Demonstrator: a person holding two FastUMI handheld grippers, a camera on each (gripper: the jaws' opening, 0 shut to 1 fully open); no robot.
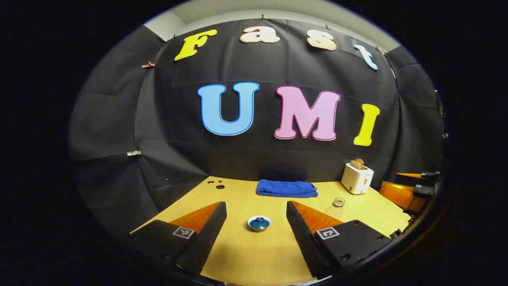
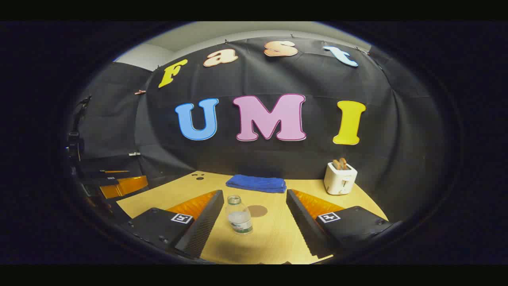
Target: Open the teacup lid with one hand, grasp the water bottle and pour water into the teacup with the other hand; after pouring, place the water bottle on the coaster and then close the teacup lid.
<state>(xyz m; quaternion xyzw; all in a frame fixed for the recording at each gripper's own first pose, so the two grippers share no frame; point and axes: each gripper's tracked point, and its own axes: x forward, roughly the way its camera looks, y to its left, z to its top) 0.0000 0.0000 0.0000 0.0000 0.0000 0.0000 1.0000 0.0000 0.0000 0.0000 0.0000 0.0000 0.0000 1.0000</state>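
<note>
Inspecting from the left side first: my left gripper [image 1: 256,212] hangs above the wooden table [image 1: 246,254] with its fingers spread wide, holding nothing and touching nothing. The teacup [image 1: 259,223] sits on the table ahead of it, framed between the two fingers and a little beyond their tips, with its lid [image 1: 260,219] on. I judge the cup and lid to be glazed ceramic: stiff, smooth, likely slippery and breakable if dropped. The small knob at the lid's top is the sensible place to pinch, and a light, centred grip should be enough for so small a piece. Farther off to the right of this gripper stands the water bottle [image 1: 338,205], and the other gripper shows at the far right edge. Moving to the right side: my right gripper [image 2: 254,214] is likewise spread wide and empty, clear of everything. The water bottle [image 2: 239,218] stands upright just ahead, nearer the left finger than the right, with no cap visible and partly filled. I judge it thin clear plastic, light, easily squeezed and liable to slop, so I would take it around the body below the neck, with moderate pressure. The round coaster [image 2: 257,211] lies flat just behind the bottle, slightly to its right.
</note>
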